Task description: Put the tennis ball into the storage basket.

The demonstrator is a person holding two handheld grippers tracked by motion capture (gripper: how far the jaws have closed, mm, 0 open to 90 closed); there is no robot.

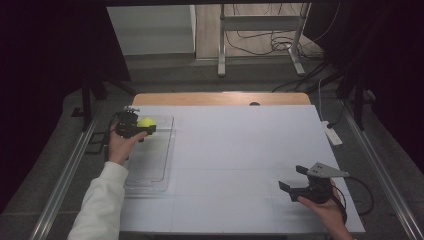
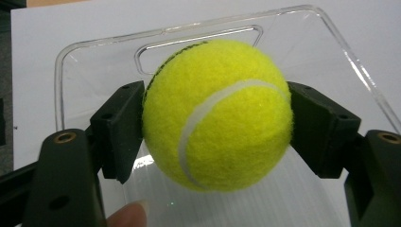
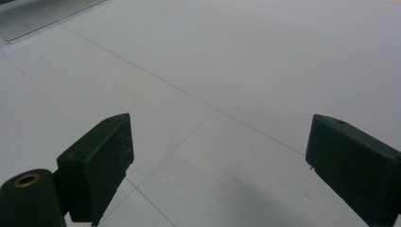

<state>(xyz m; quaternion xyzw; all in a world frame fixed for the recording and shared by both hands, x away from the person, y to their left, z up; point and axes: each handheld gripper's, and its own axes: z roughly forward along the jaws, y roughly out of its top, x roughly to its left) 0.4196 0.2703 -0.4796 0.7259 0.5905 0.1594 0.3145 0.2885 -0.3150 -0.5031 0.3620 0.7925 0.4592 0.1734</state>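
Item: tennis ball [image 2: 216,115], yellow-green felt with a white seam, clamped between the two black pads of the left tool [image 2: 215,123], one pad pressed to each side of it. In the high view the ball [image 1: 146,122] appears at the left of the frame, a little above mid-height, over the far end of a clear plastic tray [image 1: 150,167] that lies along the left edge of the white tabletop [image 1: 240,150]. In the left gripper view the tray's rim [image 2: 61,71] and a moulded handle recess lie behind the ball (whether the ball touches the tray floor cannot be told). A fingertip [image 2: 127,215] shows at the bottom edge of that view. Left tool [image 1: 134,125]: held by a hand with a white sleeve. Right tool [image 1: 295,179]: lower right of the high view, held in the other hand, jaws standing wide with nothing between them; in the right gripper view its pads [image 3: 101,161] frame bare white tabletop, with a corner of the tray [image 3: 42,14] at upper left.
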